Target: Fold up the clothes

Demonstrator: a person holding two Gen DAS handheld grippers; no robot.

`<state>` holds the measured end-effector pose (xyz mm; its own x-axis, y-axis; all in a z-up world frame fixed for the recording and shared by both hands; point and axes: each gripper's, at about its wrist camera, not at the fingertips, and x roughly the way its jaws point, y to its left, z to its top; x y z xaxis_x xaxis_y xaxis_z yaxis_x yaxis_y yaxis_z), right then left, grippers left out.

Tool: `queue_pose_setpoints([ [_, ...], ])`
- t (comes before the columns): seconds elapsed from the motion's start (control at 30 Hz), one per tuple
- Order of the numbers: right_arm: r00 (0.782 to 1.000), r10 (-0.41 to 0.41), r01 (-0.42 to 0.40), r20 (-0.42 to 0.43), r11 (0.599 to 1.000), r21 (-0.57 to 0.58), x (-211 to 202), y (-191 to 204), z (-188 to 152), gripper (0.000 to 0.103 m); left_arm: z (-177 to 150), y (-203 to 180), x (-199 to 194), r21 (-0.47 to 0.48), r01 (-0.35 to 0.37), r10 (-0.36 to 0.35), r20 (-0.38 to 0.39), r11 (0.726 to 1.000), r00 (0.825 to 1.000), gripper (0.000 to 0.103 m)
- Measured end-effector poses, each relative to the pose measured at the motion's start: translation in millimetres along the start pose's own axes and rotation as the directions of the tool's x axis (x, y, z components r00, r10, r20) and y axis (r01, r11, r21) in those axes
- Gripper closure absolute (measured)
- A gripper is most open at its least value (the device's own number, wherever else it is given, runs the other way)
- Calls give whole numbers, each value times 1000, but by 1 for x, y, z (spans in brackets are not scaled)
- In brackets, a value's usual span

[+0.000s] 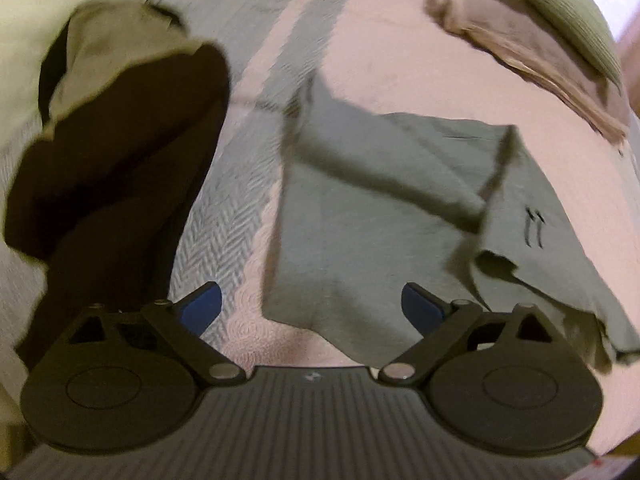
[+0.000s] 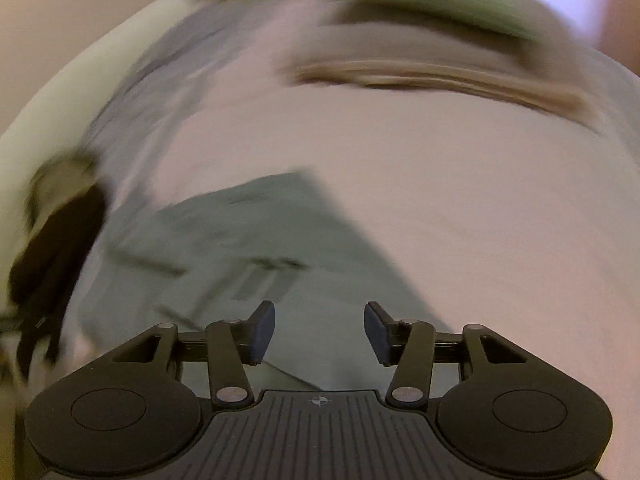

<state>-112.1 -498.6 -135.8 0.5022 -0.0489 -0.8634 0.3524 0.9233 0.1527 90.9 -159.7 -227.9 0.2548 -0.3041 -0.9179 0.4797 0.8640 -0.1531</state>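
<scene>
- The grey-green garment point(image 1: 360, 216) lies spread on the bed's pink bedspread point(image 1: 400, 60), partly folded already: one flap is turned across its upper half, and its near-right corner is rumpled. A small dark mark, perhaps a logo, shows near its right edge.
- The left gripper point(image 1: 311, 308) hangs over the garment's near hem with its blue-padded fingers point(image 1: 202, 308) wide apart and nothing between them.
- The right gripper point(image 2: 319, 334) also hovers above the same garment point(image 2: 256, 240), fingers apart though less widely, empty too. That view is badly blurred, so finer detail there cannot be told.
- To the left, on the grey herringbone band point(image 1: 224, 224) of the spread, sits a dark brown garment point(image 1: 120, 152) with a paler lining showing – apart from the work piece. At the far right a tan folded cloth point(image 1: 532, 44) lies under a green ribbed item point(image 1: 568, 12) (possibly a pillow; hard to say).
- Judging by how it drapes and creases, the garment is light, limp knit fabric – it will sag and slide rather than hold a shape, and a single layer can slip out of a shallow pinch.
- The sensible hold looks to be the two near corners or the hem edge, one gripper on each, biting through all layers before lifting the fold over.
</scene>
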Motion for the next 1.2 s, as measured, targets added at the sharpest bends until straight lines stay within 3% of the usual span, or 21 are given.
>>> queue_pose_setpoints([
  [0.1, 995, 94, -102, -45, 969, -225, 56, 51, 35, 54, -4, 18, 26, -56, 18, -20, -20, 998, 1000, 17],
  [0.2, 983, 157, -181, -92, 890, -419, 107, 89, 60, 53, -9, 30, 50, -131, 56, -59, -25, 990, 998, 21],
  [0.33, 964, 210, -268, -166, 738, -619, 174, 131, 88, 51, -15, 35, 75, -197, 99, -104, -12, 975, 995, 29],
  [0.47, 933, 269, -354, -237, 577, -736, 233, 161, 107, 46, -22, 28, 86, -221, 114, -115, 8, 969, 993, 38],
  [0.53, 920, 280, -383, -273, 503, -775, 260, 178, 115, 45, -26, 27, 85, -246, 117, -115, 22, 962, 993, 66],
  [0.6, 912, 278, -399, -301, 438, -805, 284, 195, 121, 44, -32, 27, 76, -288, 133, -122, 55, 948, 991, 74],
  [0.67, 905, 281, -412, -320, 383, -827, 307, 210, 131, 44, -37, 18, 62, -265, 129, -105, 103, 956, 989, 77],
  [0.77, 882, 309, -450, -355, 330, -830, 328, 226, 148, 43, -50, 12, 47, -293, 127, -91, 133, 948, 987, 78],
  [0.87, 834, 337, -534, -437, 290, -794, 351, 244, 155, 40, -65, 16, 44, -348, 130, -85, 140, 928, 986, 78],
  [1.0, 784, 347, -595, -514, 188, -781, 366, 267, 151, 40, -74, 20, 48, -377, 143, -99, 133, 915, 986, 78],
  [1.07, 763, 343, -624, -548, 173, -762, 372, 278, 147, 40, -73, 22, 50, -374, 145, -102, 131, 916, 986, 78],
  [1.13, 751, 325, -645, -575, 176, -743, 375, 283, 144, 54, -72, 23, 49, -370, 149, -105, 137, 917, 985, 78],
  [1.2, 773, 321, -623, -547, 225, -749, 364, 281, 147, 91, -70, 19, 43, -348, 148, -101, 148, 926, 984, 78],
])
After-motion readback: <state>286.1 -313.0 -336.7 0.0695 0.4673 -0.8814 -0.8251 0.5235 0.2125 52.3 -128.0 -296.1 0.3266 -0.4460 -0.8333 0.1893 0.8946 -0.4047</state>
